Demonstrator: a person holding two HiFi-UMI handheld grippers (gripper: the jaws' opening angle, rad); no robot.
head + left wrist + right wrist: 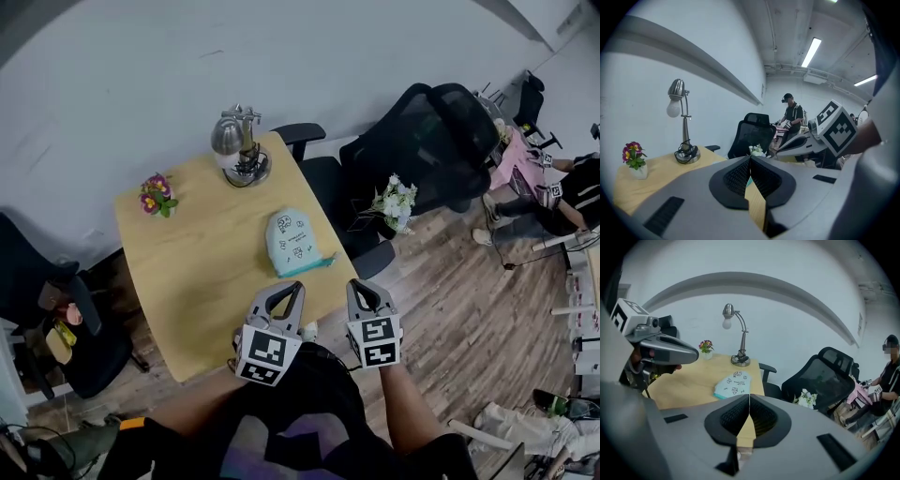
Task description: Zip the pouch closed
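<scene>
A pale mint pouch (294,244) with small doodles and a teal edge lies flat on the wooden table (192,272), toward its right side; it also shows in the right gripper view as the pouch (732,384). My left gripper (296,285) hangs over the table's near edge, short of the pouch, jaws shut and empty. Beside it, my right gripper (357,283) sits just off the table's near right corner, also shut with nothing held. In the left gripper view the gripper (750,158) hides the pouch.
A silver desk lamp (240,147) stands at the table's far edge and a small pot of flowers (157,195) at its far left corner. A black office chair (412,150) with white flowers (397,204) is to the right. A person (792,117) stands beyond.
</scene>
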